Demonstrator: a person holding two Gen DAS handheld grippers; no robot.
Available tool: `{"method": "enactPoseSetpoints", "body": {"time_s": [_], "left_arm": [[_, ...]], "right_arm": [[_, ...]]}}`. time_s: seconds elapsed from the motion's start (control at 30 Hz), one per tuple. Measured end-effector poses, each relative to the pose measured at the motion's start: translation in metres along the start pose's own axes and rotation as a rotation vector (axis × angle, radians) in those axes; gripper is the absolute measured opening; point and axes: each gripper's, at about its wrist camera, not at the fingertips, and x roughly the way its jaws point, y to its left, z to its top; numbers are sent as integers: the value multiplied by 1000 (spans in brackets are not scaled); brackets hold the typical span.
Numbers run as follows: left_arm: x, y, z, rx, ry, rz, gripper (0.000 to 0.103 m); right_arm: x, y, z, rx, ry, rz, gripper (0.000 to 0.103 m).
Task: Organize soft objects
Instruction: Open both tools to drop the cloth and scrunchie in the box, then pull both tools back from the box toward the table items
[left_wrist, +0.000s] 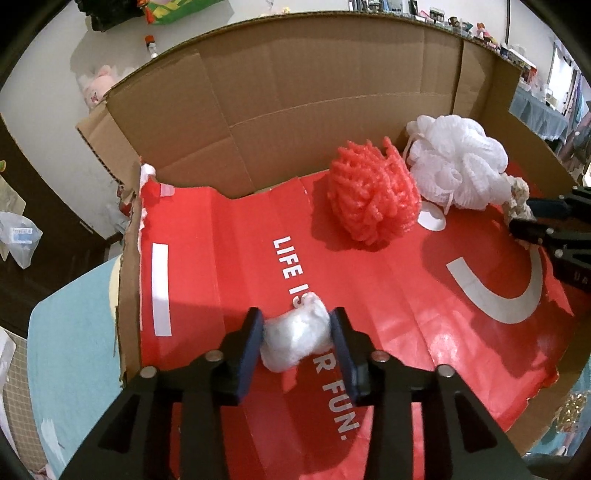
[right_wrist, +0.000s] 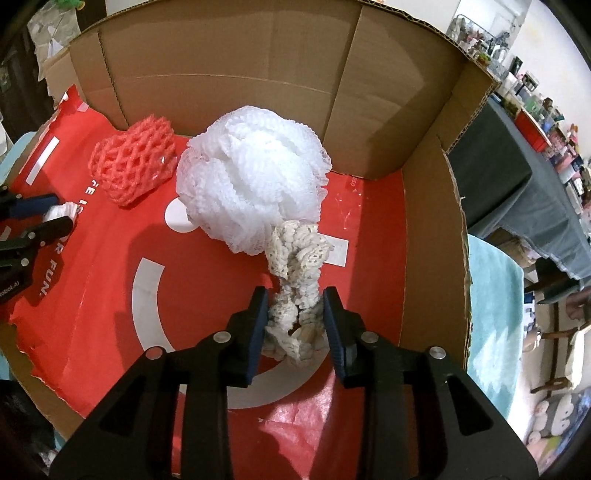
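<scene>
My left gripper (left_wrist: 296, 338) is shut on a small white soft bundle (left_wrist: 295, 341), low over the red sheet (left_wrist: 388, 314) inside the cardboard box (left_wrist: 314, 92). My right gripper (right_wrist: 295, 317) is shut on a cream knitted scrunchie (right_wrist: 295, 280), just in front of the white mesh bath pouf (right_wrist: 255, 177). A red foam net (right_wrist: 135, 162) lies left of the pouf. In the left wrist view the red net (left_wrist: 373, 194) and pouf (left_wrist: 458, 162) sit at the box's back, with the right gripper (left_wrist: 524, 221) at the right edge. The left gripper (right_wrist: 55, 218) shows at the right wrist view's left edge.
The box's cardboard walls (right_wrist: 229, 62) rise behind and to the right (right_wrist: 432, 236). The box stands on a light blue cloth (left_wrist: 74, 350). A cluttered table with a grey cover (right_wrist: 517, 177) stands to the right. Plush toys (left_wrist: 99, 88) lie on the floor beyond the box.
</scene>
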Motion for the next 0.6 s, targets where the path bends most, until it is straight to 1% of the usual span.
{"method": "enactPoseSetpoints", "body": {"time_s": [0.03,0.07,0.13,0.17,0.2,0.23,0.33,0.43,0.47,0.53,0.6], "left_arm": [[-1,1,-1,-6,-5,-1,52],[-3,2,-1,-13,-10,-1,56],[-9,4,-2,-22,-31,-26,58],[-14,4,-2,-28,-48,-26,61],[-19,5,-3,-34,-63,-17,67],[-25,5,-4,-41,-78,-14,72],[-50,8,-9,-68,-142,-39,79],[-82,11,-13,-99,-213,-55,86],[-94,11,-15,-105,-240,-55,87],[-116,10,-18,-109,-291,-42,94],[-145,6,-27,-106,-357,-34,98]], "right_arm": [[0,2,1,-4,-1,0,35],[-1,5,0,-11,-1,5,41],[-3,9,-1,-23,-3,-2,46],[-5,12,-1,-29,-8,-15,49],[-8,16,-2,-36,-19,-26,50],[-11,17,-2,-39,-26,-30,53],[-24,19,-4,-35,-52,-45,62],[-43,17,-7,-18,-80,-46,63],[-52,12,-7,-12,-92,-44,63],[-67,10,-11,-2,-122,-42,63],[-89,7,-16,14,-160,-37,70]]}}
